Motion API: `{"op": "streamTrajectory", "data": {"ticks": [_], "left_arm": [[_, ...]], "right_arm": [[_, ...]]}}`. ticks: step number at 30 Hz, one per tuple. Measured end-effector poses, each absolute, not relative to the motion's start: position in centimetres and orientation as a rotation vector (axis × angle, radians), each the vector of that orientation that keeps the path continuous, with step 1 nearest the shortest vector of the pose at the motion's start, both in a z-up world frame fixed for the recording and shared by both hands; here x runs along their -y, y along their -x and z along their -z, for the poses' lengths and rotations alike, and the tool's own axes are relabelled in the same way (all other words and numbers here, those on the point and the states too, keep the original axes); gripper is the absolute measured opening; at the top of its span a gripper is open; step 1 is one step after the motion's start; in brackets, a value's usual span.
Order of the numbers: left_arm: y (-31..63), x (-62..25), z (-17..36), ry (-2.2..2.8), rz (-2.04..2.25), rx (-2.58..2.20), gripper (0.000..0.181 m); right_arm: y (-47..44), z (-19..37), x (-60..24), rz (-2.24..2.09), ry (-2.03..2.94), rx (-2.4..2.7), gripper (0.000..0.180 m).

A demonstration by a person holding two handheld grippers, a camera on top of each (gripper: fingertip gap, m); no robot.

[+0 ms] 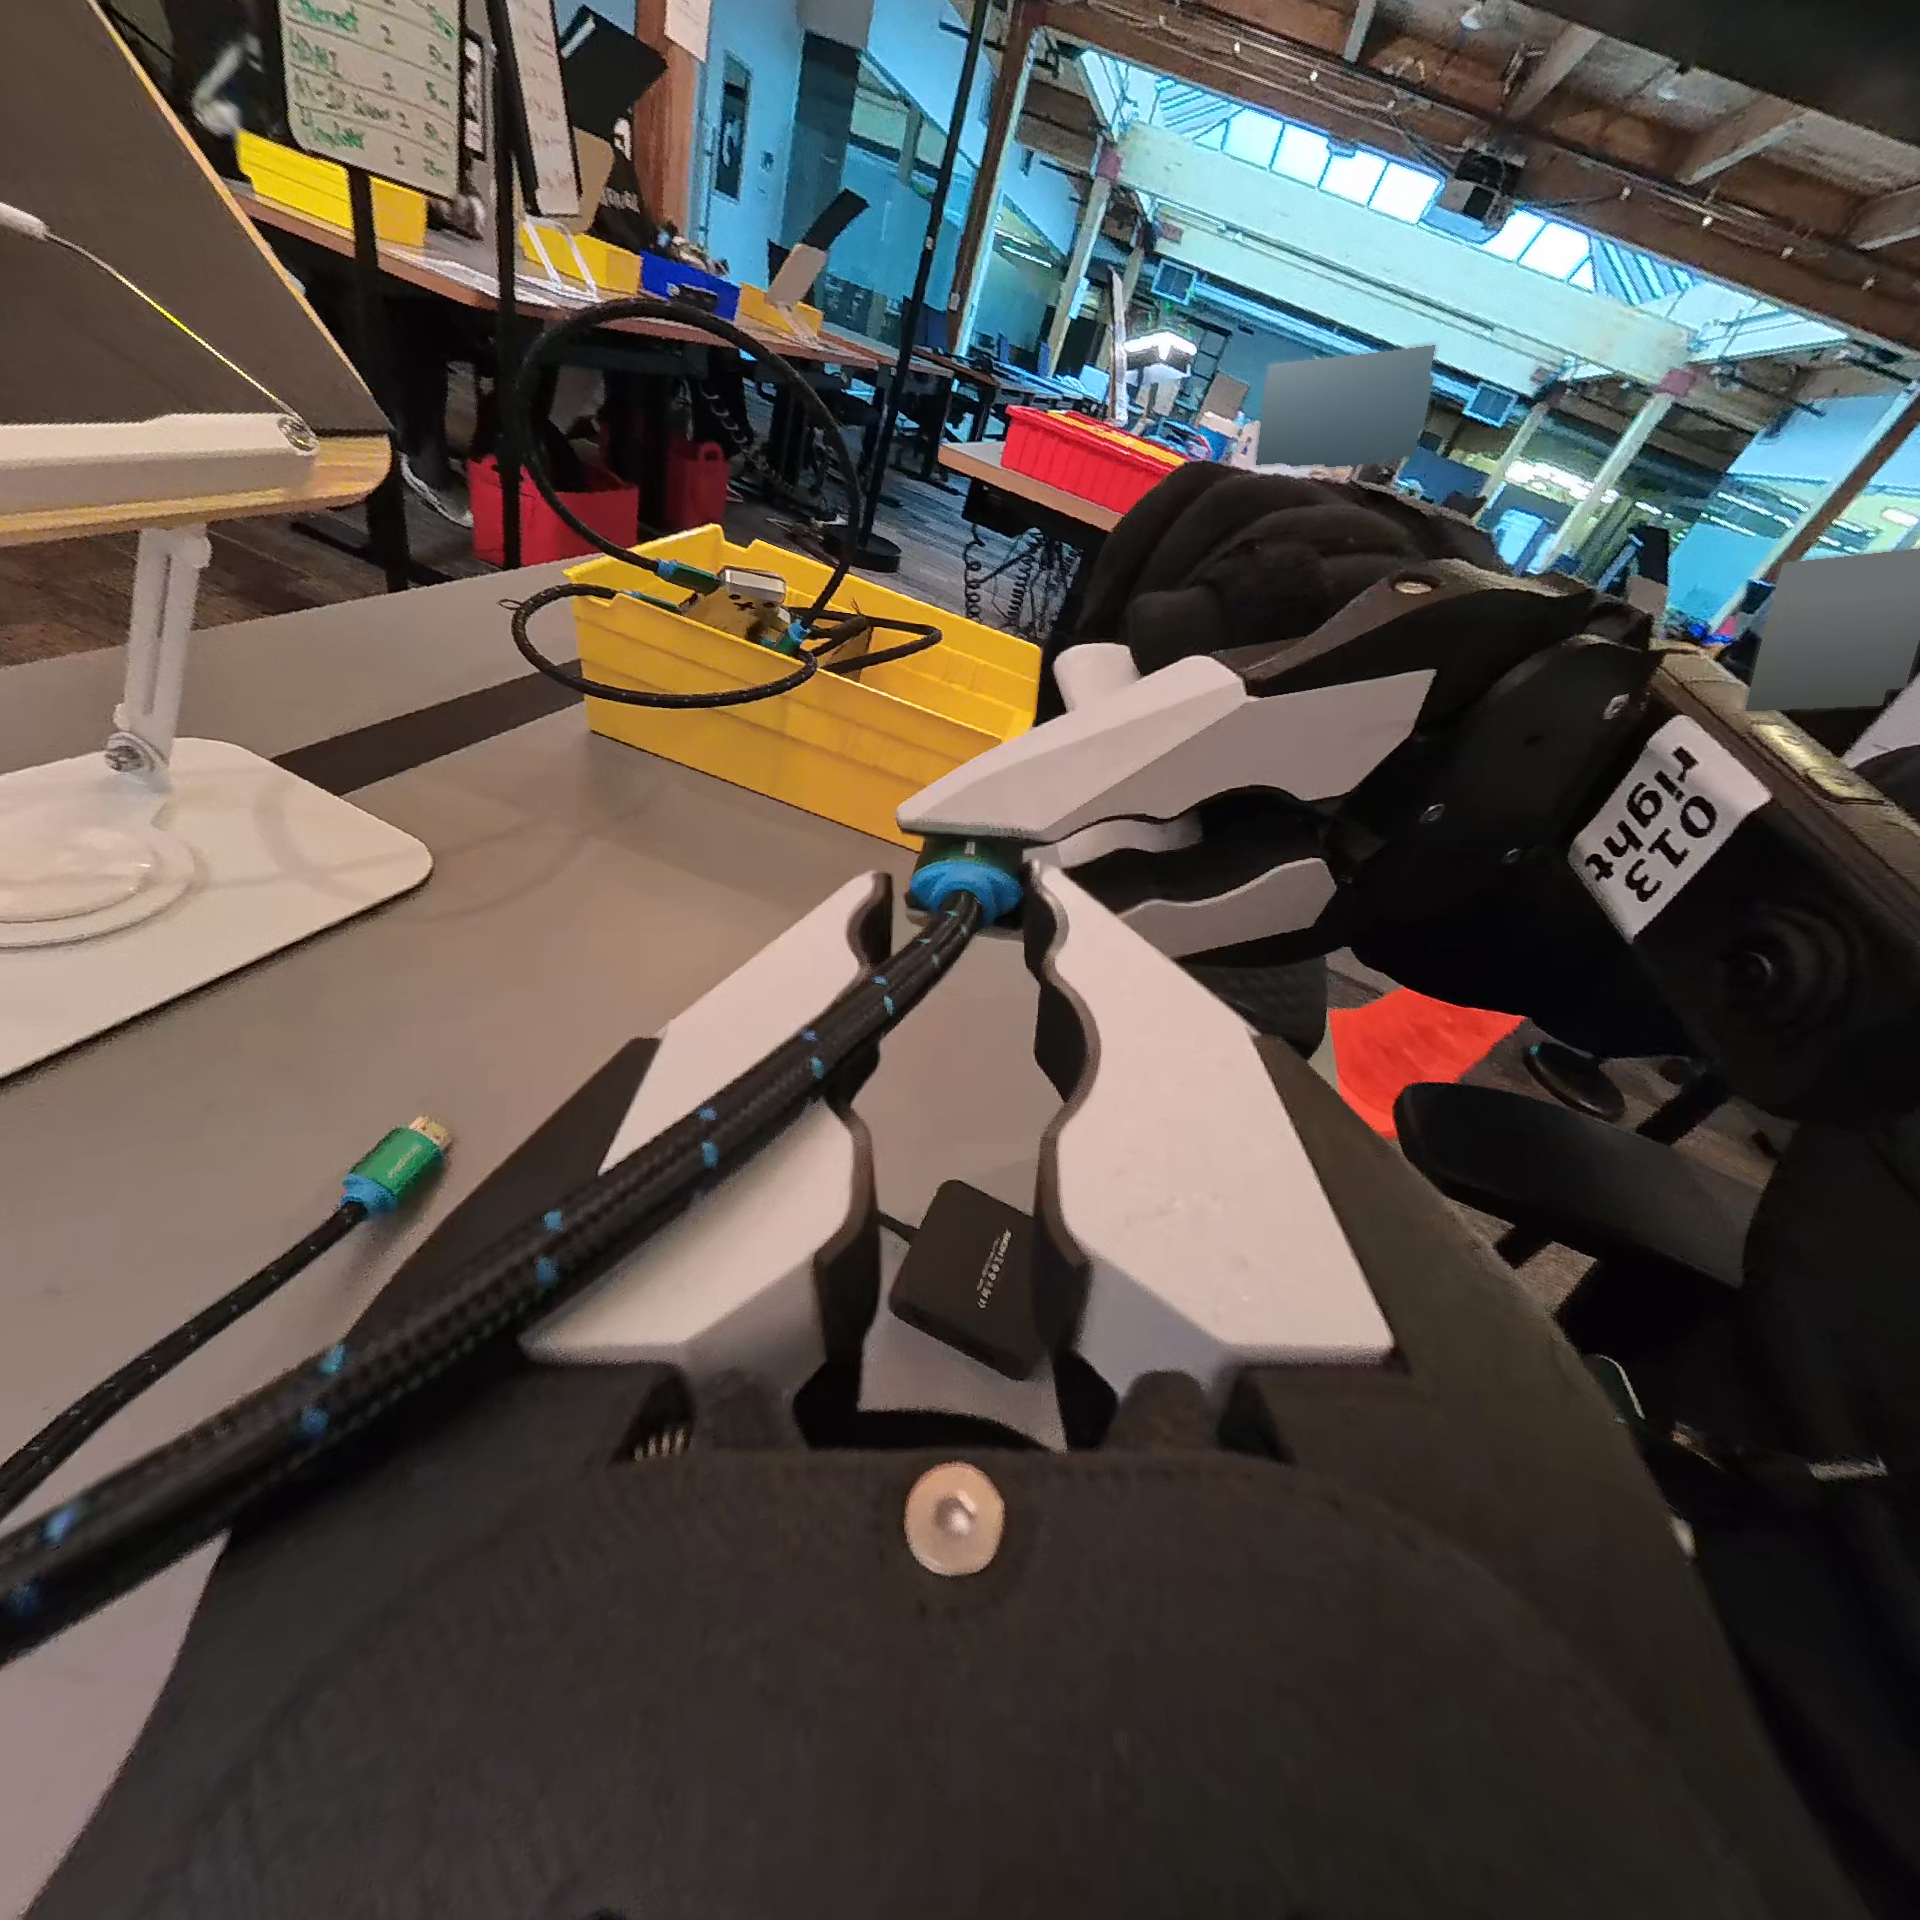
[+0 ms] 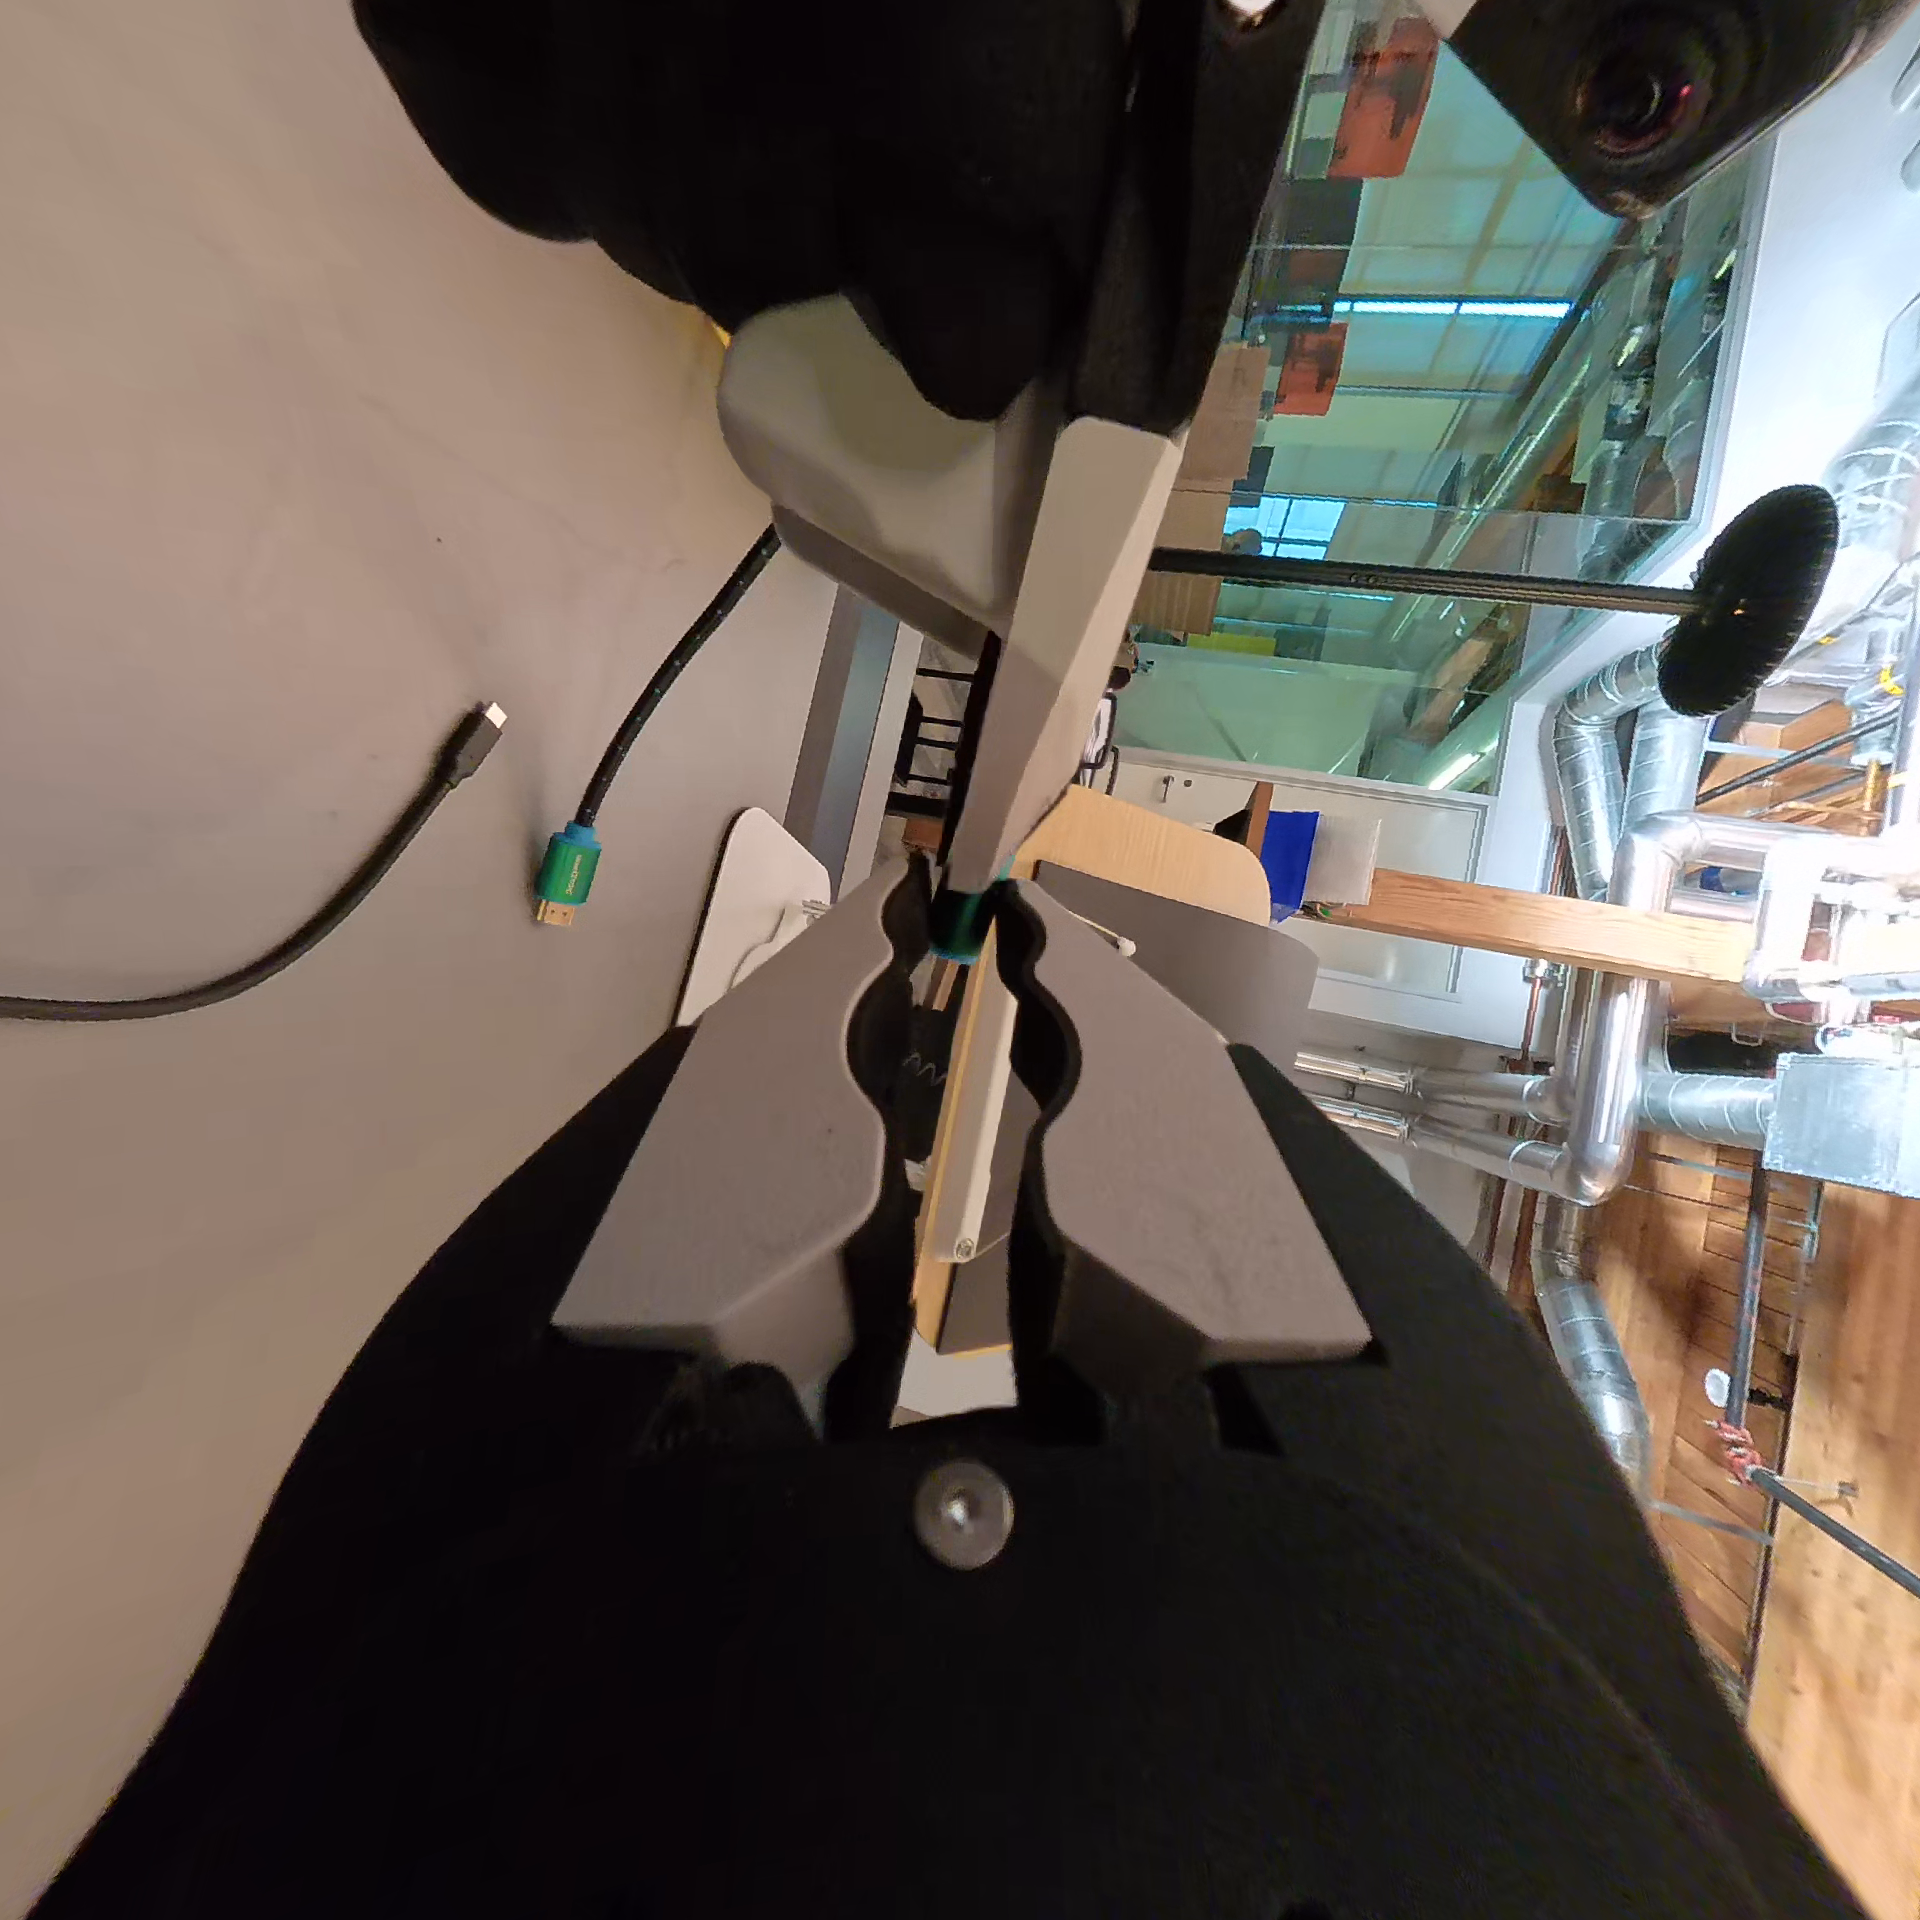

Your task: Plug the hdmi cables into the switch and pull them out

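My right gripper (image 2: 961, 899) is shut on the green and blue HDMI plug (image 2: 956, 923) and holds it above the table. In the left wrist view it reaches in from the right (image 1: 966, 854), clamped on the plug (image 1: 961, 891). My left gripper (image 1: 956, 888) is open. Its fingertips stand on either side of the plug's blue collar, with a gap on the left side. The plug's braided black cable (image 1: 623, 1174) runs back over my left finger. The black switch box (image 1: 971, 1273) lies on the table below. A second green HDMI plug (image 1: 400, 1162) lies loose on the table, also in the right wrist view (image 2: 568, 868).
A yellow bin (image 1: 831, 727) with more cables stands at the table's far side. A white stand base (image 1: 208, 883) with a tilted board sits at left. A thin black cable with a small plug (image 2: 473, 732) lies on the grey table (image 2: 260, 468). The tips of both grippers are at nearly the same place.
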State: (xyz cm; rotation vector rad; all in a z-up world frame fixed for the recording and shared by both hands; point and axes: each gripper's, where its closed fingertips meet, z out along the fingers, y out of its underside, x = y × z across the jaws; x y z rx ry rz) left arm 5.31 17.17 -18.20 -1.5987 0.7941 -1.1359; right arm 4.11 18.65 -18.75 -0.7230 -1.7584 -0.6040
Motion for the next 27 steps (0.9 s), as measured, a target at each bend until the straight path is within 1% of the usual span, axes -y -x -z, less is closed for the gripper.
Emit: {"op": "streamTrajectory", "data": {"ticks": [2, 5, 9, 11, 15, 23, 24, 25, 27], "left_arm": [[-5.3, -17.3, 18.0, 1.581, 1.122, -0.784, 0.026], [-5.4, -17.1, 17.9, 1.569, 1.145, -0.788, 0.019], [-5.4, -17.1, 17.9, 1.559, 1.145, -0.774, 0.019], [-5.4, -17.3, 17.8, 1.562, 1.135, -0.756, 0.023], [-5.4, -17.2, 17.8, 1.553, 1.156, -0.759, 0.019], [-5.2, -17.2, 18.1, 1.538, 1.122, -0.784, 0.019], [-5.1, -17.2, 18.1, 1.534, 1.116, -0.786, 0.019], [-4.9, -17.4, 18.1, 1.532, 1.098, -0.787, 0.019], [-4.4, -17.7, 18.2, 1.528, 1.049, -0.801, 0.018]], "right_arm": [[-4.0, 18.6, -18.6, 0.603, 0.726, 1.754, 0.010], [-4.0, 18.5, -18.7, 0.612, 0.730, 1.751, 0.010], [-4.1, 18.6, -18.7, 0.605, 0.731, 1.752, 0.010], [-4.0, 18.6, -18.8, 0.613, 0.733, 1.752, 0.010], [-4.0, 18.5, -18.8, 0.603, 0.739, 1.748, 0.010], [-4.0, 18.9, -18.7, 0.521, 0.790, 1.787, 0.012], [-4.1, 18.9, -18.7, 0.492, 0.816, 1.786, 0.015], [-4.3, 18.8, -18.8, 0.471, 0.841, 1.779, 0.024], [-5.0, 18.5, -19.2, 0.423, 0.897, 1.762, 0.037]]}}
